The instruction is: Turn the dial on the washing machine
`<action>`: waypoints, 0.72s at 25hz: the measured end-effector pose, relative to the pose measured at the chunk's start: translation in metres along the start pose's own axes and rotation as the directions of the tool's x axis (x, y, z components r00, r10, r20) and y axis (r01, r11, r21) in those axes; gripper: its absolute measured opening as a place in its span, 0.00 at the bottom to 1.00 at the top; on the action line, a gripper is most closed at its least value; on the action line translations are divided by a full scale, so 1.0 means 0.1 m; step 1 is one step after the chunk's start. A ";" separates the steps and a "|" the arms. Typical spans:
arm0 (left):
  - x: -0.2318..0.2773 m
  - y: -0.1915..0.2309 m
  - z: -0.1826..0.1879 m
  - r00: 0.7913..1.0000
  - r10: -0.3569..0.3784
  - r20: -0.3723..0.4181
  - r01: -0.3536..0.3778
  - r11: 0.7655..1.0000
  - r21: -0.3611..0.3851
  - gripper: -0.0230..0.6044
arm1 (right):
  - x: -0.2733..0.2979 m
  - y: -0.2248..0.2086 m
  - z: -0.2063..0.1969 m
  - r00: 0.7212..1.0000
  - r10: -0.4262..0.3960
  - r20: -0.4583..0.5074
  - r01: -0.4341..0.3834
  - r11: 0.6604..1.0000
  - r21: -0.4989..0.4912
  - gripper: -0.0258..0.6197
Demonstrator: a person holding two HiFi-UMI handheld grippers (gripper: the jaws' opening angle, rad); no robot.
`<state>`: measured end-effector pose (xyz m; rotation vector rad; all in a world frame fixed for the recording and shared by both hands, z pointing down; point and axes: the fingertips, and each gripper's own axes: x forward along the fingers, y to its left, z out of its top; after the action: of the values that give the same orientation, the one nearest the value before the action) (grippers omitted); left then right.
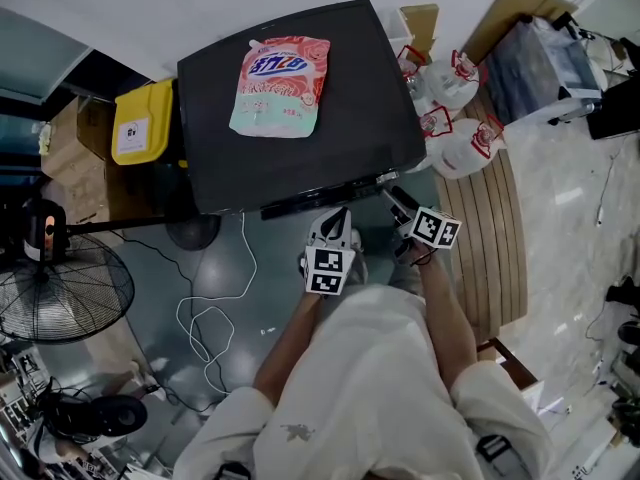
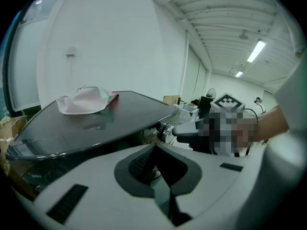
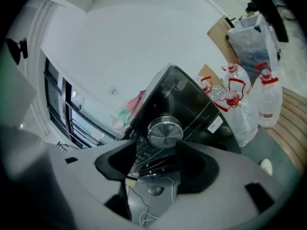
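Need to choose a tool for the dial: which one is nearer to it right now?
Right. The right tool has the dial between its closing jaws; the left tool hangs off to the dial's left, apart from it.

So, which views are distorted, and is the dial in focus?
Both gripper views: strong fisheye bending, dark corners. Right gripper view: the dial is sharp, with light shining on its metal face. Left gripper view: the ceiling lamp glares. Head view: milder bending at the edges.

Detergent pouch (image 1: 280,86), water jugs (image 1: 465,148), fan (image 1: 60,290), yellow bin (image 1: 142,123)
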<state>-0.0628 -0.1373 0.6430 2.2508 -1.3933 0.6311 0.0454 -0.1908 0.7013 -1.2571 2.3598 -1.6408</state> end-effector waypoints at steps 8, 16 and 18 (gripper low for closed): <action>-0.04 0.03 0.18 0.999 -0.007 0.046 0.006 1.000 0.011 0.06 | -0.21 0.41 0.12 0.999 -0.034 0.007 0.034 0.930 -0.365 0.38; -0.15 0.03 0.50 0.993 -0.026 0.119 0.023 0.999 0.026 0.06 | -0.39 0.81 0.35 0.996 -0.049 0.078 0.086 0.802 -0.591 0.38; -0.17 0.03 0.58 0.990 -0.034 0.138 0.029 0.999 0.032 0.06 | -0.45 0.88 0.42 0.993 -0.050 0.108 0.107 0.779 -0.617 0.38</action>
<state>-0.0633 -0.1588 0.5864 2.3755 -1.4182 0.4968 0.0409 -0.1851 0.5942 -1.4716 2.9436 -0.7763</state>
